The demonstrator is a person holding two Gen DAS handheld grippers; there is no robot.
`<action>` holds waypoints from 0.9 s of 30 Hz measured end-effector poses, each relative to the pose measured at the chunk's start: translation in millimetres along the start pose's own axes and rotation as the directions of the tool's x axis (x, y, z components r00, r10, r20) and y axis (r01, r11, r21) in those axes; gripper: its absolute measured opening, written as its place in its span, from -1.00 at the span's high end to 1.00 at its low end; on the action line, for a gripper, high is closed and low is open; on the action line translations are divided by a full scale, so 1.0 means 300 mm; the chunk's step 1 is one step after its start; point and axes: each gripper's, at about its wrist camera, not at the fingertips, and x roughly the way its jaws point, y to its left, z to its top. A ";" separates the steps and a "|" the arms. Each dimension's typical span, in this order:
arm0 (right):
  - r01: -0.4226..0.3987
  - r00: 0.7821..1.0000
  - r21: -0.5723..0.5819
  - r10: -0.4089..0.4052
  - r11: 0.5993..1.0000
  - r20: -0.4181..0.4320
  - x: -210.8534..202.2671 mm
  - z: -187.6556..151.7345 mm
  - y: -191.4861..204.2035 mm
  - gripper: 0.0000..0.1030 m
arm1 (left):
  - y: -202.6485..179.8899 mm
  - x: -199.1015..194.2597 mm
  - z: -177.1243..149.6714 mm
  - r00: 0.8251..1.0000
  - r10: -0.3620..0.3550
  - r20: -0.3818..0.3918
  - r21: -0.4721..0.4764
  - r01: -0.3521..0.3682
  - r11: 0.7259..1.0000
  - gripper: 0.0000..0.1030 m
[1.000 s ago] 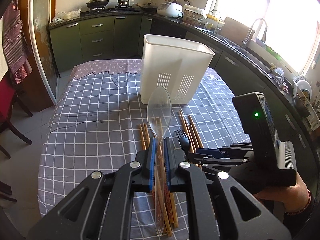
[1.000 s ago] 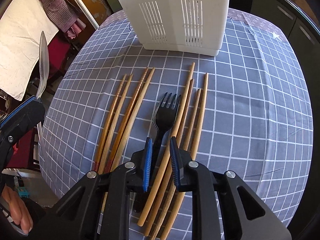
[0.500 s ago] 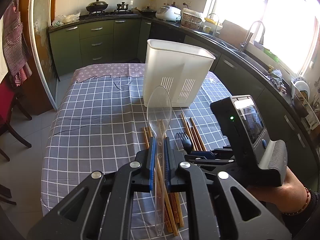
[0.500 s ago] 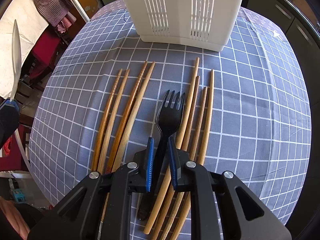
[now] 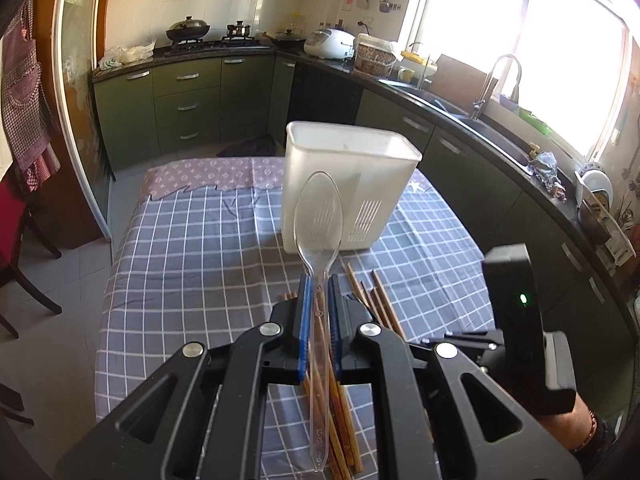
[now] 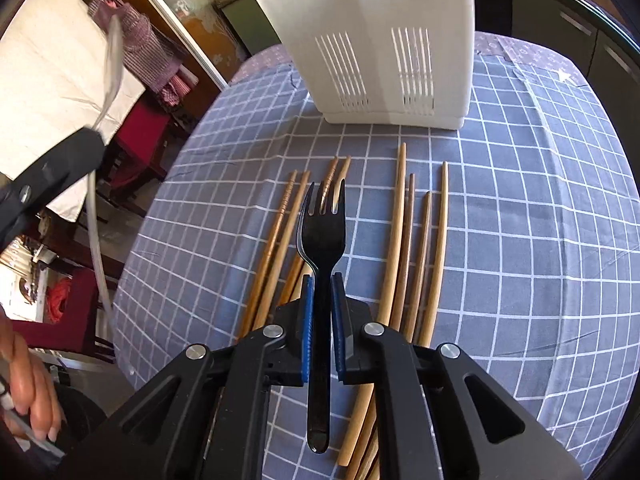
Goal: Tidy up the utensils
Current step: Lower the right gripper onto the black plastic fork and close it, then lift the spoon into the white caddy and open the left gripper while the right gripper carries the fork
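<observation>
Hand-held gripper [image 6: 320, 292] grips fork [image 6: 322, 236] above chopsticks [image 6: 400, 240]

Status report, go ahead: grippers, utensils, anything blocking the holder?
Left gripper shut on clear spoon. Right gripper shut on black fork. White holder unobstructed; chopsticks on tablecloth.

A clear plastic spoon [image 5: 319, 240] is clamped by its handle in the left gripper [image 5: 319, 320], bowl raised before the white utensil caddy [image 5: 348, 184]; wooden chopsticks [image 5: 376, 300] are seen nearer than the caddy.
</observation>
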 end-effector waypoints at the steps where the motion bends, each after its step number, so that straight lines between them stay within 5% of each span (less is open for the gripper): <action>1: -0.020 0.999 0.004 0.020 1.000 0.029 -0.028 -0.011 -0.002 0.81 | -0.009 -0.010 0.036 1.000 -0.009 0.023 0.001 0.009 1.000 0.84; 5: -0.089 0.985 0.023 0.085 0.996 0.152 -0.138 -0.070 -0.030 0.81 | -0.044 -0.050 0.199 0.983 -0.026 0.183 0.009 0.025 1.000 0.83; 13: -0.213 0.942 0.084 0.182 0.973 0.281 -0.268 -0.176 -0.143 0.81 | -0.122 0.023 0.446 0.907 -0.040 0.419 0.029 0.030 0.999 0.83; 23: -0.218 0.911 0.090 0.170 0.972 0.375 -0.397 -0.215 -0.236 0.81 | -0.147 0.227 0.530 0.871 0.083 0.484 0.034 -0.113 0.993 0.83; 27: -0.219 0.903 0.083 0.170 0.972 0.394 -0.422 -0.196 -0.245 0.81 | -0.142 0.278 0.494 0.878 0.095 0.470 0.039 -0.128 0.991 0.83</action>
